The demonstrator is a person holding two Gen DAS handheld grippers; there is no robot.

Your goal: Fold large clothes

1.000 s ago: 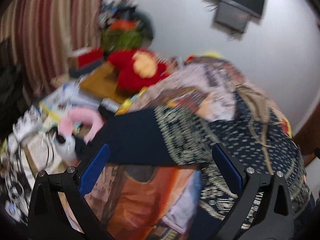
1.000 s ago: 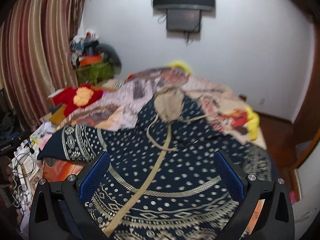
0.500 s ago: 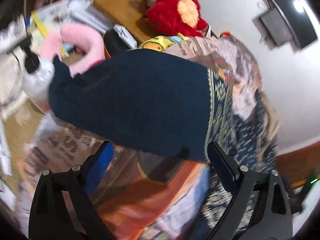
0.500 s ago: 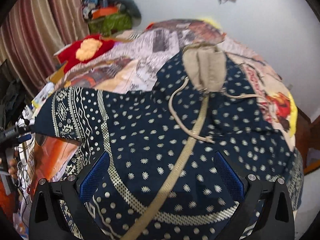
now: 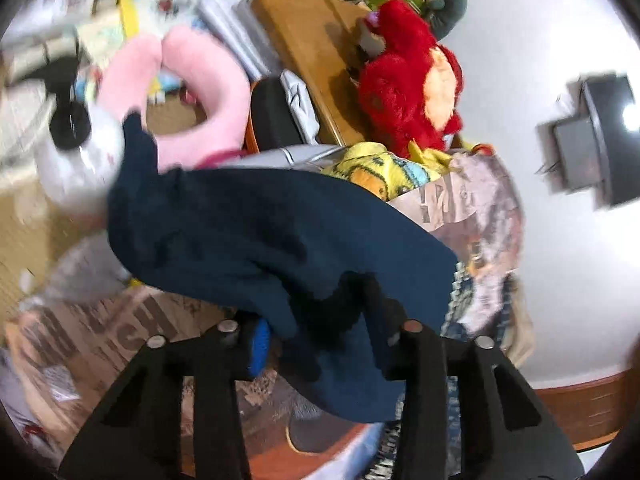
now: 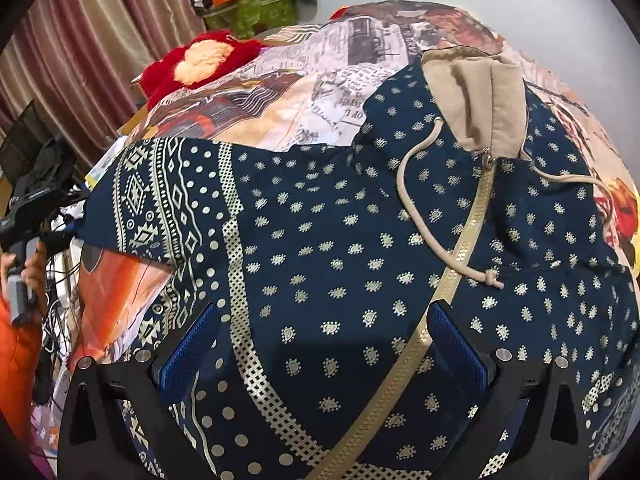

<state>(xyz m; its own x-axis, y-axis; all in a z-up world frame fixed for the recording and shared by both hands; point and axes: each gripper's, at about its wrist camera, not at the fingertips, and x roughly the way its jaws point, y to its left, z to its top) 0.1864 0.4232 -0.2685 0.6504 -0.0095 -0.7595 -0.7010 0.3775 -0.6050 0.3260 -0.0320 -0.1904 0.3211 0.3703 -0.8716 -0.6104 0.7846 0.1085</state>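
A navy hooded garment [image 6: 352, 248] with cream dots, a tan zip strip and a tan hood [image 6: 476, 96] lies spread on the bed. Its left sleeve, with a plain navy cuff [image 5: 260, 236], stretches off the bed's left side. My left gripper [image 5: 328, 340] has closed in around the edge of that cuff, with cloth bunched between the jaws. In the right wrist view the left gripper [image 6: 28, 208] shows small at the sleeve's end. My right gripper [image 6: 320, 348] is open, hovering just above the garment's lower front near the zip.
The bed has a printed newspaper-pattern cover [image 6: 328, 80]. A red plush toy [image 5: 408, 80], a pink neck pillow [image 5: 192, 92], a white bottle [image 5: 76, 160] and clutter crowd a low table at the bed's left. Striped curtains [image 6: 100, 40] hang behind.
My left gripper has gone from open above the sleeve to closed on the cuff. My right gripper has lowered closer to the garment's front and stays open.
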